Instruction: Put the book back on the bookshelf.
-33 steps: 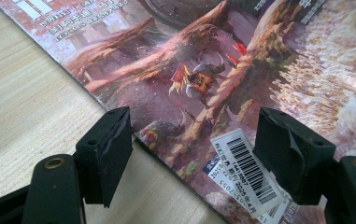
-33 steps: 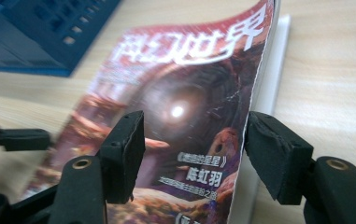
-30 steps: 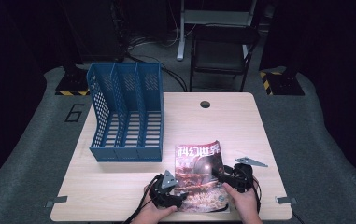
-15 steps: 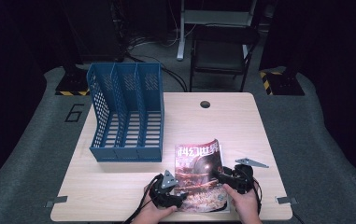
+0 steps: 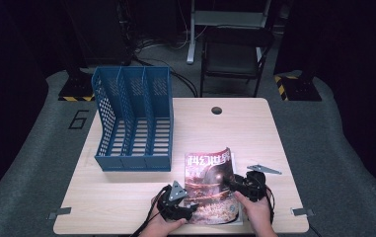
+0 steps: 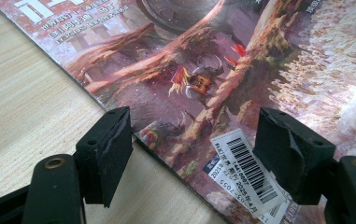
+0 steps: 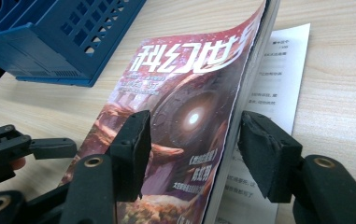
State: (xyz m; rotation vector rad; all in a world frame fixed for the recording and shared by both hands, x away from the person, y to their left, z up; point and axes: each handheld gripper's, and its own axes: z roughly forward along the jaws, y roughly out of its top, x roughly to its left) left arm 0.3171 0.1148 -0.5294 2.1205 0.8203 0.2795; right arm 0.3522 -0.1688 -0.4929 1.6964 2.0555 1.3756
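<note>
I have the worktop (image 5: 126, 197), pale wood, with a cable hole near its far edge. On its left half stands the blue file rack (image 5: 133, 118), three compartments, all open toward me and unfilled as far as I can see.

The magazine (image 5: 210, 185) lies at the near edge, right of the rack and well apart from it, title end pointing away from me. A second ago it lay flat. Now its right edge is raised: the cover and the block of pages stand off the worktop, and a printed white sheet (image 7: 271, 93) shows on the worktop beneath that lifted edge.

Left gripper (image 6: 192, 154): jaws apart, straddling the near left corner of the magazine by the barcode label (image 6: 243, 170); the pads are not pressing on it.

Right gripper (image 7: 192, 156): jaws have just been closing around the lifted right edge. The page block sits between them; one pad rests against the cover, the other stands just off the page side, so not yet clamped.

Judgement: the lift gives the right gripper an edge to pinch. Next step is probably closing fully, then carrying the magazine toward the rack.
</note>
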